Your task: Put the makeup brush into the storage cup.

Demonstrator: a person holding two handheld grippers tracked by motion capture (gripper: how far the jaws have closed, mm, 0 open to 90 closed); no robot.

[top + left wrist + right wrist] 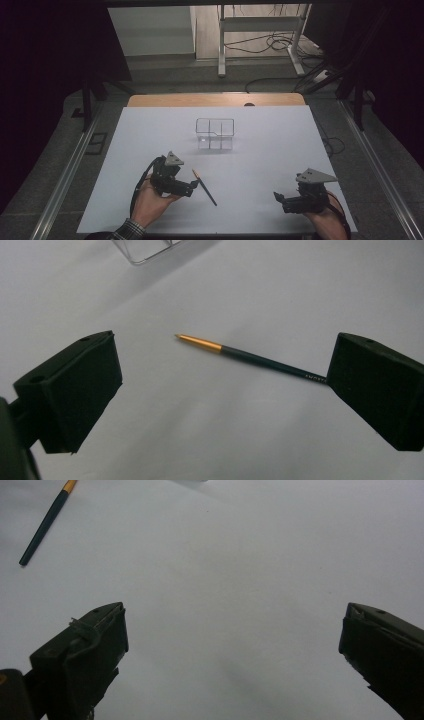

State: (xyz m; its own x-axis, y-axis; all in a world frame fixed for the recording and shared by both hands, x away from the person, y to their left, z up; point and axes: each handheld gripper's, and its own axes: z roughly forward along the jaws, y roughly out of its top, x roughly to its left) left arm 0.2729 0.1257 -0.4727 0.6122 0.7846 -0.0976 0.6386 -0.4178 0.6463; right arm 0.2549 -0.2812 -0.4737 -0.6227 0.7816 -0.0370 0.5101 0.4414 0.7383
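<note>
Both grippers released. My left gripper (192, 187) sits just beside the pen (204, 187), jaws spread, apparently not touching it. Pen lies flat on the white table (280, 145), near the clear box (215, 134). Right gripper (278, 197) well apart.

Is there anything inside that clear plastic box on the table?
The clear box looks empty: its divided compartments show just the white table through the walls. The pen lies outside it, near the left gripper. Glare on the front wall could hide something tiny.
</note>
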